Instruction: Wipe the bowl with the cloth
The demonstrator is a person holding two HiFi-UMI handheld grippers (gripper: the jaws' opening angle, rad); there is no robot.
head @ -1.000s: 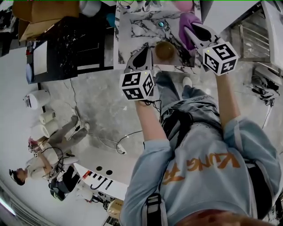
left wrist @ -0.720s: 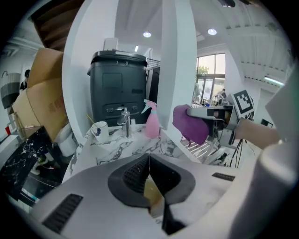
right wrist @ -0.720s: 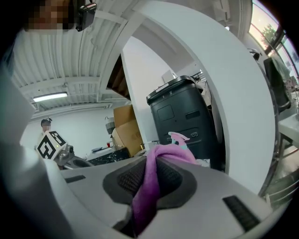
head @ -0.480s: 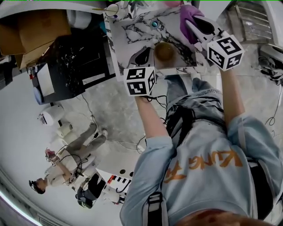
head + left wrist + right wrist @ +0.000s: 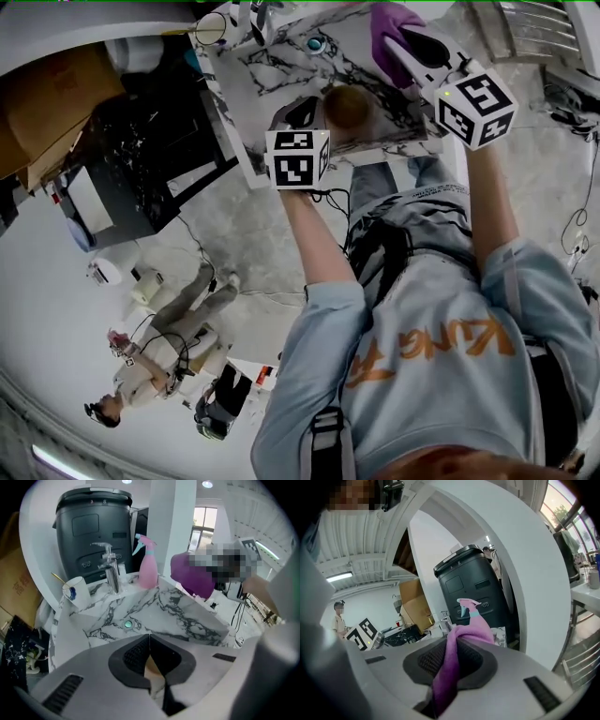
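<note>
A brown bowl [image 5: 348, 106] sits at the near edge of the marble sink counter [image 5: 281, 66]. My left gripper [image 5: 307, 111] is at the bowl's left side, shut on its rim. A thin tan piece of the bowl [image 5: 153, 666] shows between the closed jaws of the left gripper [image 5: 150, 638]. My right gripper [image 5: 412, 49] is held above and to the right of the bowl, shut on a purple cloth [image 5: 388, 25]. In the right gripper view the cloth [image 5: 451, 665] hangs pinched in the right gripper [image 5: 452, 641]. The same cloth [image 5: 193, 576] shows at the right in the left gripper view.
On the counter stand a faucet [image 5: 110, 569], a pink spray bottle [image 5: 148, 567] and a white cup [image 5: 77, 592]; the sink has a drain [image 5: 128, 625]. A black bin [image 5: 93, 531] stands behind. Cardboard boxes [image 5: 52, 103] lie left. A person [image 5: 155, 361] sits on the floor.
The head view has swung, so counter and bowl sit higher in the frame. Both grippers keep their holds and their places relative to the bowl.
</note>
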